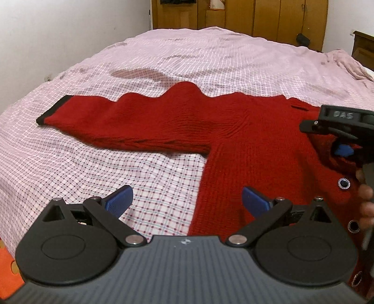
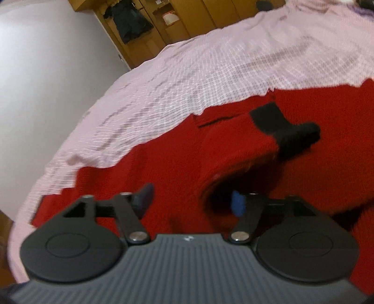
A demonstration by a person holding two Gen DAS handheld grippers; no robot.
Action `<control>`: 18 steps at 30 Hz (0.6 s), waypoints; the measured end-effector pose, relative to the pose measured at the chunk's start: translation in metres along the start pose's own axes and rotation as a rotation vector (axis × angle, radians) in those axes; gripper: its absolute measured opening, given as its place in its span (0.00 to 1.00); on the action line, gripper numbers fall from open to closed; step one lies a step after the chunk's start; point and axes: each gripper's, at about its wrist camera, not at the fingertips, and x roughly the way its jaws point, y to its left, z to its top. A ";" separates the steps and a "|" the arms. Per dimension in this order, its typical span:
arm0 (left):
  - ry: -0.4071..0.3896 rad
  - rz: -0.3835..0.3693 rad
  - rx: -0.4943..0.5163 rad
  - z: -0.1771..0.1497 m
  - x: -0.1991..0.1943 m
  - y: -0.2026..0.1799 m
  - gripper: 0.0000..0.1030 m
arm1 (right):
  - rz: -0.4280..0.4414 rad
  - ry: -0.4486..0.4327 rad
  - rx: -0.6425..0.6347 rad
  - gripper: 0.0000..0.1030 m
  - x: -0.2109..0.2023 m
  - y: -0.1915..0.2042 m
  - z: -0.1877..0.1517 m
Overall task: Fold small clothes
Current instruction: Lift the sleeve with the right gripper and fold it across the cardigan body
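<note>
A red knit cardigan (image 1: 245,145) lies flat on the bed. One sleeve stretches out to the left and ends in a black cuff (image 1: 52,110). Round dark buttons (image 1: 344,182) run down its right side. In the right wrist view the other sleeve is folded across the body (image 2: 177,149), its black cuff (image 2: 285,131) lying on top. My left gripper (image 1: 187,195) is open, low over the cardigan's left edge, with one finger over the sheet and one over the knit. My right gripper (image 2: 191,194) is open over the folded sleeve, a fold of knit rising by its right finger. It also shows as the right gripper (image 1: 339,142) at the left wrist view's right edge.
The bed's pink checked sheet (image 1: 145,177) spreads wide to the left and beyond the cardigan. A wooden wardrobe (image 1: 238,14) stands past the far end of the bed and a white wall (image 1: 58,35) runs along its left. A person's hand (image 1: 365,198) shows at the right edge.
</note>
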 end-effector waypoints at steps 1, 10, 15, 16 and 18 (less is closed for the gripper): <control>-0.002 -0.001 0.002 0.000 -0.001 -0.001 1.00 | 0.001 0.004 0.000 0.73 -0.007 0.002 -0.002; -0.022 -0.032 0.010 0.004 -0.013 -0.009 1.00 | 0.048 0.073 0.094 0.73 -0.071 -0.003 -0.006; -0.051 -0.059 0.020 0.010 -0.024 -0.017 1.00 | 0.022 0.033 0.090 0.73 -0.106 0.000 0.000; -0.057 -0.069 0.025 0.011 -0.027 -0.020 1.00 | 0.019 0.027 0.109 0.74 -0.113 -0.002 0.002; -0.070 -0.083 0.038 0.014 -0.031 -0.025 1.00 | 0.042 0.021 0.139 0.75 -0.123 -0.007 0.004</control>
